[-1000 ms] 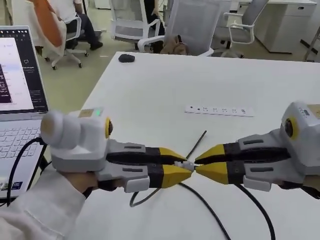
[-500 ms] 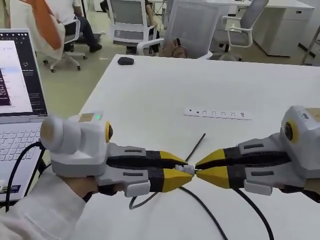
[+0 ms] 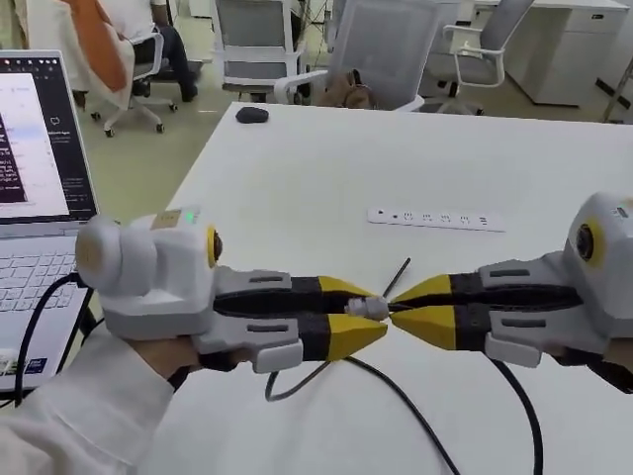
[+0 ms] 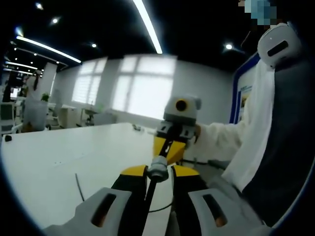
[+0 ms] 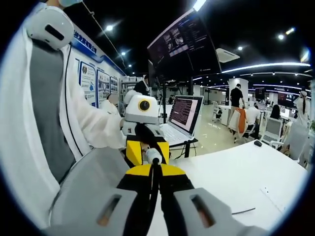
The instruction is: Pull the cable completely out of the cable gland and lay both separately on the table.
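Since the cable (image 3: 398, 277) still looks threaded through the gland (image 3: 366, 308), I'd say this job is barely past the setup. Both tongs have a hold, but nothing's been pulled apart and nothing's been laid down on the desk (image 3: 297, 178) yet.

Left to right: way off to the left of the left tongs there's an open laptop (image 3: 40, 198), not part of this. Then the left tongs (image 3: 378, 317), clamped down with the little pale gland right at their tips, held up off the desk. Nose to nose with them are the right tongs (image 3: 396, 314), also squeezed closed, tips touching the gland's far end. Whether they've got the cable itself or the nose of the gland I honestly can't tell, since the tips cover it.

A thin dark tail of the cable pokes out just behind where the two pairs of tips meet. The rest runs out from under the tongs and loops on the desk below them. Past the right tongs' tips, further back on the desk, is a white power strip (image 3: 435, 219).

What's left, by my reckoning: the whole pull until the cable comes free, then setting gland and cable down apart from each other.

As for containers, the only thing here holding anything is the gland, and what's in it is the cable.
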The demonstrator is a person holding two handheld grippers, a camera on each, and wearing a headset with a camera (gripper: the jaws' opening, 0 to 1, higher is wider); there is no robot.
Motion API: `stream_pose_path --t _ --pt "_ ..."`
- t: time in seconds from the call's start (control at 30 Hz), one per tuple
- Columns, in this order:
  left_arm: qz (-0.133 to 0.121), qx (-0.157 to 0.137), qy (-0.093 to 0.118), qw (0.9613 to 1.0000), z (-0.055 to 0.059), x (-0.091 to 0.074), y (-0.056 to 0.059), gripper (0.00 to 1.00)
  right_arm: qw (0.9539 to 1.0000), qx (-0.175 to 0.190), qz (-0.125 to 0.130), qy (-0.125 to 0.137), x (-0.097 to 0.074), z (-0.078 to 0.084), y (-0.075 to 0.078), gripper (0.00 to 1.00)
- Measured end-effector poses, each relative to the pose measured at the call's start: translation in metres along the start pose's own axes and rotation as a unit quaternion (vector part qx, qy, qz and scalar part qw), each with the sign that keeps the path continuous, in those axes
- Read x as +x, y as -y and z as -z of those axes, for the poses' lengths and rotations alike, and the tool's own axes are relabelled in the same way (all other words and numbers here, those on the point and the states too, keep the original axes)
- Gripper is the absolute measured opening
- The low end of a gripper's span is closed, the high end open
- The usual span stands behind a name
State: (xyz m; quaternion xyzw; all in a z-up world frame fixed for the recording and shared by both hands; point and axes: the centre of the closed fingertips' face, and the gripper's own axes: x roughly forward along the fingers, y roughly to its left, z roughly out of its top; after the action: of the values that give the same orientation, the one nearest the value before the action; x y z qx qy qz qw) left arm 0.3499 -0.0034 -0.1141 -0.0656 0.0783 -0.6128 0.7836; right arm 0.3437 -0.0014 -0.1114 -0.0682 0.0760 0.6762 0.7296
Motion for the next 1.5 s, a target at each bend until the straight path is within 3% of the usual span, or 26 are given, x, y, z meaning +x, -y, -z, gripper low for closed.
stream_pose_path --t 0.07,0.13,0.5,0.6,0.73,1.0,1.2,1.5 --pt "-0.007 0.004 0.005 1.0 -0.002 0.001 -0.002 0.18 1.0 0.001 -0.003 0.0 0.0 0.0 -0.001 0.03" --pt "0.001 -0.014 0.011 0.9998 -0.003 0.001 0.0 0.18 1.0 0.001 -0.001 0.003 -0.001 0.0 -0.002 0.03" --pt "-0.014 -0.03 0.004 0.9994 0.0 -0.004 -0.007 0.17 0.9999 0.004 0.01 0.003 -0.008 0.006 0.005 0.03" --pt "-0.02 -0.031 -0.003 0.9993 0.003 -0.007 -0.01 0.17 0.9996 0.001 0.017 -0.022 -0.011 0.016 0.009 0.03" --pt "-0.029 -0.039 0.001 0.9988 0.005 -0.012 -0.014 0.17 0.9994 0.007 0.025 -0.022 -0.016 0.02 0.013 0.03" --pt "-0.037 -0.043 -0.007 0.9983 0.009 -0.016 -0.017 0.17 0.9978 0.013 0.041 -0.051 -0.028 0.037 0.024 0.03" --pt "-0.04 -0.044 -0.007 0.9982 0.009 -0.02 -0.019 0.17 0.9938 0.026 0.058 -0.091 -0.041 0.063 0.033 0.03" --pt "-0.038 -0.046 -0.01 0.9982 0.009 -0.02 -0.018 0.17 0.9903 0.046 0.077 -0.106 -0.053 0.083 0.037 0.03"
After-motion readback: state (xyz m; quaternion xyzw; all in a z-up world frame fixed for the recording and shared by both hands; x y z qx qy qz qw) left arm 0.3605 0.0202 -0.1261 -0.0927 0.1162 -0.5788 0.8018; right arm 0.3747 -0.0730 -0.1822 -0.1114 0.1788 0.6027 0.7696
